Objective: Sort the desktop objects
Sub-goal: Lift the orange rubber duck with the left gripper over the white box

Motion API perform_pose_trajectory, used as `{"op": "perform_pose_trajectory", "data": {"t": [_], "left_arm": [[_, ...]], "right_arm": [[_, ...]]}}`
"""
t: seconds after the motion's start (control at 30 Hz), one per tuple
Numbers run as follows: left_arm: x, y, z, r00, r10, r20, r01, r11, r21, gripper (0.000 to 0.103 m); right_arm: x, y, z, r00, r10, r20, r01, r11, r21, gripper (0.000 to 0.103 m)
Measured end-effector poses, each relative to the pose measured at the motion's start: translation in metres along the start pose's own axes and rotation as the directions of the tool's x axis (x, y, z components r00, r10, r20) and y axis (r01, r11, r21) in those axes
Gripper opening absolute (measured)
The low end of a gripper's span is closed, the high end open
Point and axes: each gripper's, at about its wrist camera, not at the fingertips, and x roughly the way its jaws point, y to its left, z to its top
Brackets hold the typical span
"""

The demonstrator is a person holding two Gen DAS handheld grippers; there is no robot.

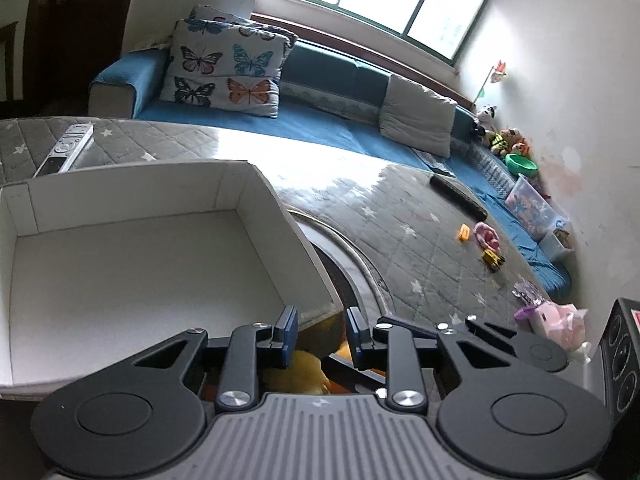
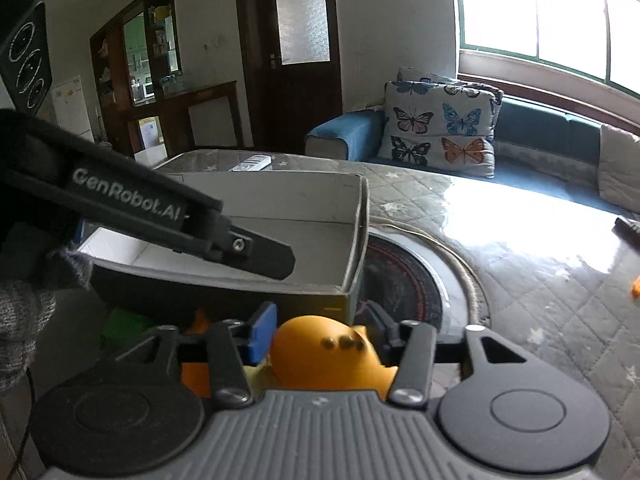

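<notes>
A white open cardboard box (image 1: 132, 248) sits on the quilted grey table cover; it also shows in the right wrist view (image 2: 352, 240). My left gripper (image 1: 320, 334) is open beside the box's near right corner, above a yellow toy (image 1: 300, 372). My right gripper (image 2: 320, 332) is shut on an orange toy (image 2: 328, 356) just in front of the box. The left gripper's body (image 2: 168, 216) hangs over the box in the right wrist view. Small toys lie far right: an orange piece (image 1: 464, 233), a pink toy (image 1: 487, 236), a yellow truck (image 1: 493, 259).
A white remote (image 1: 66, 150) lies behind the box, a black remote (image 1: 458, 196) at the far right. A round burner plate (image 2: 404, 280) is set in the table. A pink bag (image 1: 560, 320) and a black speaker (image 1: 624, 360) stand at the right edge. A blue sofa (image 1: 320, 128) lies beyond.
</notes>
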Motion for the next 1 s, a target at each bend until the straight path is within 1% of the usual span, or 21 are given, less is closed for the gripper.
{"op": "perform_pose_trajectory", "data": {"t": [0.07,0.1,0.3,0.5,0.63,0.9,0.93,0.97,1.0], "left_arm": [[-0.001,-0.001,-0.005,1.0,-0.005,-0.003,0.005,1.0,-0.004,0.029],[-0.002,-0.001,-0.008,1.0,-0.009,-0.006,0.009,1.0,-0.007,0.029],[0.002,-0.004,-0.01,1.0,-0.022,-0.016,0.022,1.0,-0.014,0.029],[0.01,-0.01,-0.011,0.999,-0.043,-0.029,0.042,0.999,-0.017,0.03],[0.016,-0.015,-0.013,0.998,-0.057,-0.038,0.057,0.998,-0.013,0.032],[0.026,-0.022,-0.007,0.997,-0.067,-0.04,0.068,0.998,-0.001,0.036],[0.027,-0.022,-0.006,0.997,-0.072,-0.042,0.072,0.997,-0.005,0.037],[0.029,-0.021,-0.006,0.996,-0.076,-0.044,0.076,0.997,-0.009,0.037],[0.03,-0.021,-0.005,0.996,-0.08,-0.043,0.079,0.997,-0.013,0.037]], "right_arm": [[-0.003,0.0,-0.004,1.0,-0.005,0.001,0.005,1.0,-0.003,0.062],[-0.004,0.0,-0.006,1.0,-0.012,0.0,0.012,1.0,-0.003,0.063],[-0.002,-0.005,-0.021,1.0,-0.013,-0.023,0.014,0.999,0.037,0.063],[-0.001,-0.013,-0.028,1.0,-0.003,-0.021,0.005,0.997,0.079,0.063],[0.001,-0.017,-0.029,1.0,0.003,-0.012,-0.002,0.996,0.094,0.063],[0.008,-0.015,-0.023,1.0,-0.024,0.019,0.023,0.998,0.064,0.062],[0.009,-0.015,-0.023,0.999,-0.032,0.02,0.031,0.998,0.059,0.06],[0.01,-0.015,-0.023,0.999,-0.041,0.023,0.04,0.998,0.056,0.055],[0.011,-0.015,-0.023,0.998,-0.051,0.026,0.049,0.997,0.054,0.053]]}}
